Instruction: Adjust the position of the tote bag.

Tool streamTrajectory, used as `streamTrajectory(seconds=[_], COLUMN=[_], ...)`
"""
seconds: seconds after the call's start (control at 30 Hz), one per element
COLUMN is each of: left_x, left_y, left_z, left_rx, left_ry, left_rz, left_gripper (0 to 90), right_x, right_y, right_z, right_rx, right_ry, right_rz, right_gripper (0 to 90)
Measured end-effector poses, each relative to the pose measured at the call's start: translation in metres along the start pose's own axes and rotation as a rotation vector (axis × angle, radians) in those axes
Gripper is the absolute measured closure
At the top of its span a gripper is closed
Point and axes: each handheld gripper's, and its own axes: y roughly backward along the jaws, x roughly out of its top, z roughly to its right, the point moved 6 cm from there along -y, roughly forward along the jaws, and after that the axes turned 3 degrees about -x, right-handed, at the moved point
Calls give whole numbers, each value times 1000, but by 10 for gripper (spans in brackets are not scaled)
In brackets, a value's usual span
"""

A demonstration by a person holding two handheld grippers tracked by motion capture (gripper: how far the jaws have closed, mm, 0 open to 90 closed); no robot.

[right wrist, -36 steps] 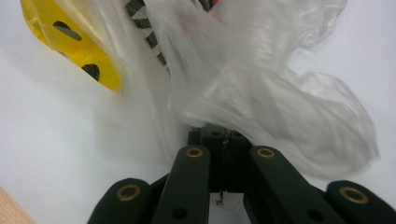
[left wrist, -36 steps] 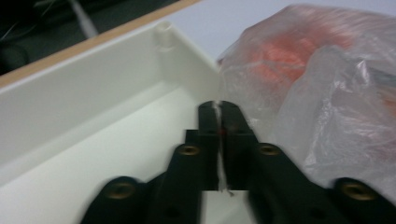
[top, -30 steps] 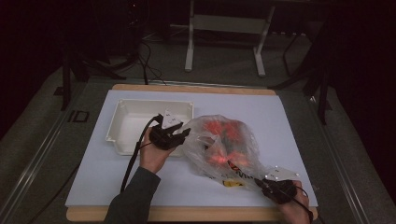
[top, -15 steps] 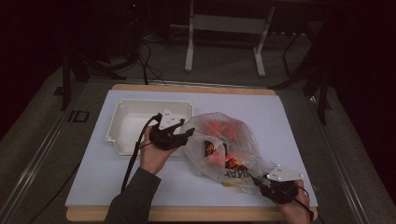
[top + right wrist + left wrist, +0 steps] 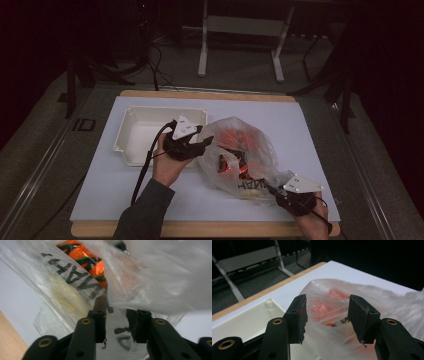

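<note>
Clear plastic bag point(image 5: 240, 155), black lettering unreadable | left tool point(image 5: 202, 145) wide | right tool point(image 5: 116, 315) pinching bag

Crinkled film of the plastic bag point(image 5: 155, 272) is blurring above the right gripper's fingers point(image 5: 100, 307), veiling the orange packets point(image 5: 82, 255) beyond them and leaving its black lettering point(image 5: 75, 277) only partly readable, clipped at the frame's top.

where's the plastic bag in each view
High view: plastic bag lies at centre, right of the white tray.
Left gripper view: centre and right, beyond the open left gripper.
Right gripper view: across the top and middle, its edge between the right gripper jaws.
Shared landmark: the orange packets inside it.
</note>
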Motion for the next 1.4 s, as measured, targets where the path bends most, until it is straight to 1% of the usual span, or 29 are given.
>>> streamTrajectory(seconds=[0.07, 0.13, 0.27, 0.3, 0.4, 0.53, 0.57, 0.63, 0.67, 0.77, 0.87, 0.9, 0.93, 1.0, 1.07, 1.13, 1.3, 1.33, 1.4], left_x=[3, 5, 4, 3, -4, -16, -19, -25, -30, -46, -62, -68, -74, -87, -98, -107, -121, -123, -128], left_y=[1, 0, -4, -5, -13, -25, -27, -32, -34, -42, -48, -49, -51, -54, -56, -57, -56, -55, -55], left_z=[4, 8, 21, 25, 42, 66, 71, 80, 83, 90, 96, 98, 99, 100, 98, 97, 93, 92, 91], left_rx=[-16, -24, -80, -95, -146, -193, -201, -235, -241, -252, -265, -256, -249, -233, -210, -197, -184, -181, -181], left_ry=[-9, -21, -38, -53, -79, -140, -151, -141, -146, -154, -145, -154, -153, -151, -142, -129, -103, -103, -89], left_rz=[10, 7, -6, -18, -53, -119, -127, -135, -150, -198, -240, -261, -277, -308, -337, -361, -394, -403, -409], left_gripper=[504, 513, 556, 567, 580, 582, 582, 585, 587, 590, 590, 590, 590, 588, 587, 587, 594, 596, 605], right_x=[2, 4, 4, 4, 5, 7, 8, 8, 8, 7, 5, 4, 3, 0, -4, -8, -17, -19, -24], right_y=[0, -2, -7, -7, -11, -17, -19, -23, -25, -31, -35, -36, -37, -37, -37, -36, -34, -34, -35], right_z=[-2, -3, -4, -5, -5, -2, -1, 2, 3, 7, 10, 11, 11, 13, 14, 15, 20, 22, 25], right_rx=[3, 8, 6, 6, 5, -7, -13, -31, -36, -54, -68, -73, -73, -74, -65, -63, -57, -65, -68], right_ry=[9, 12, 11, 7, 9, -6, -11, -19, -26, -47, -65, -68, -73, -83, -96, -106, -141, -146, -163], right_rz=[6, 2, -5, -5, -1, 1, 3, -1, -4, -11, -30, -35, -40, -52, -63, -72, -103, -113, -130], right_gripper=[762, 780, 789, 789, 791, 782, 769, 726, 703, 648, 600, 601, 606, 657, 711, 755, 869, 886, 898])
